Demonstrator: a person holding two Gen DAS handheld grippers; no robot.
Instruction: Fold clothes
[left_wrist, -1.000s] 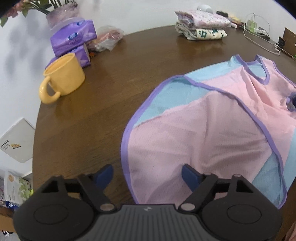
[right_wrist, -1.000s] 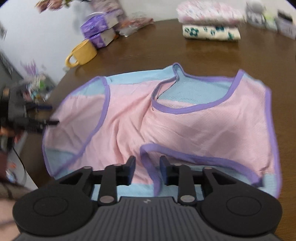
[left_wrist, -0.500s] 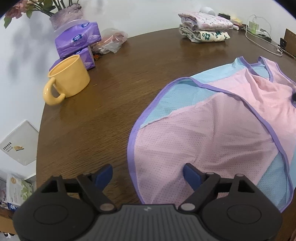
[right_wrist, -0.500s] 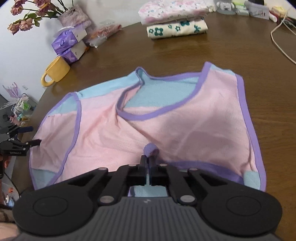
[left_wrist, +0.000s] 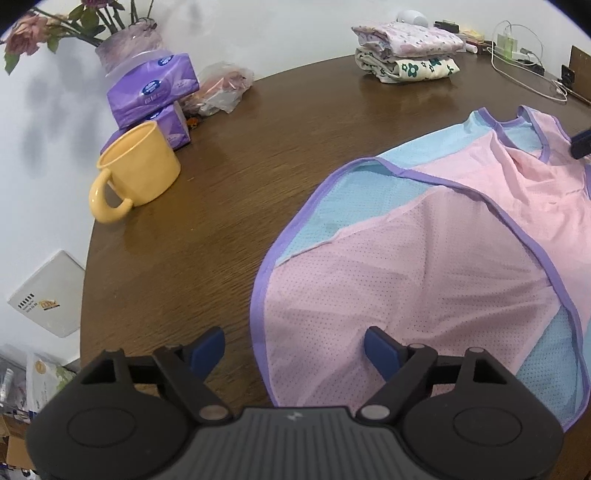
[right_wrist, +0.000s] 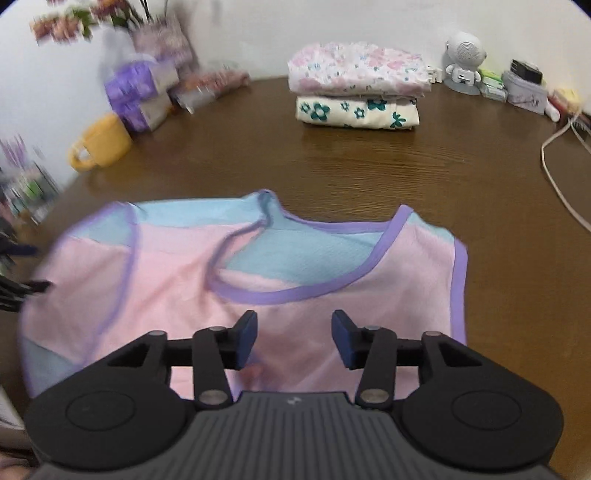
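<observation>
Pink mesh top (right_wrist: 332, 295), with light-blue panels and purple binding, lies spread on the brown wooden worktop (right_wrist: 369, 173), part folded over itself. Nearest in the right wrist view, the right hand-held gripper (right_wrist: 294, 338) hangs over the pink cloth below the neckline; its jaws have just been opening and stand apart, with cloth beneath them but nothing pinched. In the left wrist view the left hand-held gripper (left_wrist: 294, 349) has its jaws spread wide over the garment's purple-bound edge (left_wrist: 258, 295), one finger above bare wood, the other above pink mesh, gripping nothing. Farther back on the left stands a yellow mug (left_wrist: 136, 173), then purple tissue packs (left_wrist: 155, 88) and a clear plastic bag (left_wrist: 221, 88). At the far side sit two folded floral garments (right_wrist: 358, 92), stacked, with a small white robot figure (right_wrist: 463, 62) near them
</observation>
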